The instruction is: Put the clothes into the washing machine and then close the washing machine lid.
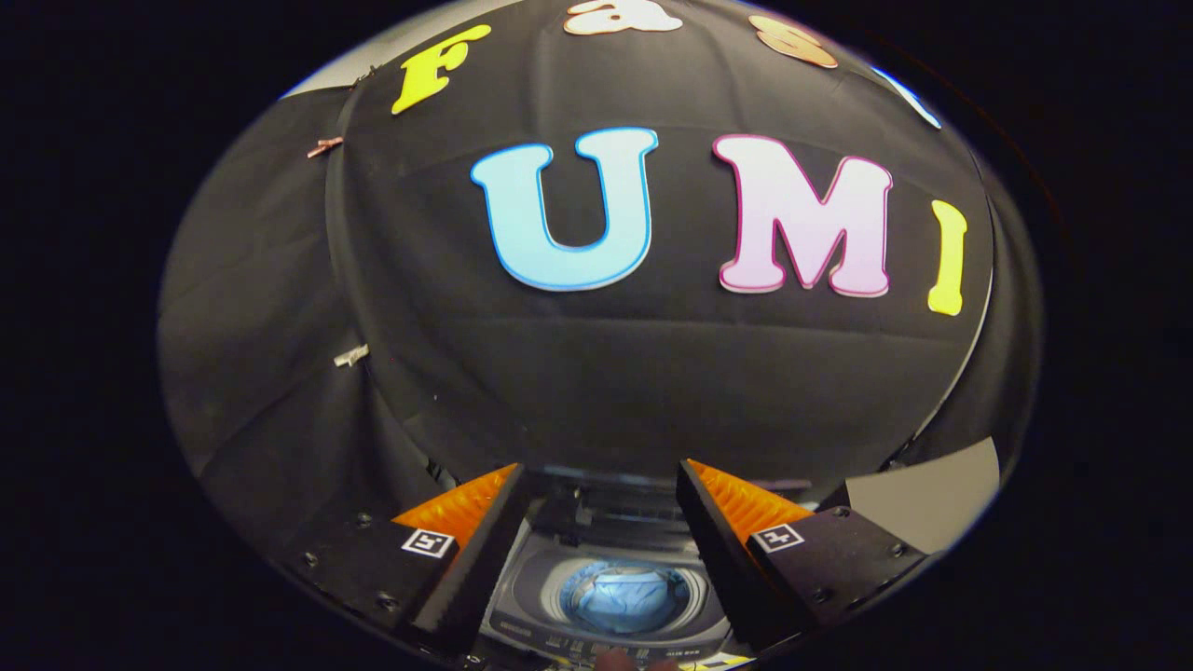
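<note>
My gripper (601, 480) is held high and stands open, with nothing between its fingers. Far below, seen through the gap between the fingers, is the top-loading washing machine (610, 596) with its grey top panel. Its round drum opening is uncovered, and a light blue garment (623, 596) lies bunched inside the drum. The raised lid (615, 513) seems to stand at the back of the machine, just beyond the drum. The machine's front control strip is partly hidden at the bottom.
The booth's black cloth wall (606, 373) rises close behind the machine. A pale floor or wall patch (932, 499) shows to the right of the right finger. Small clips (351, 355) hold the cloth on the left.
</note>
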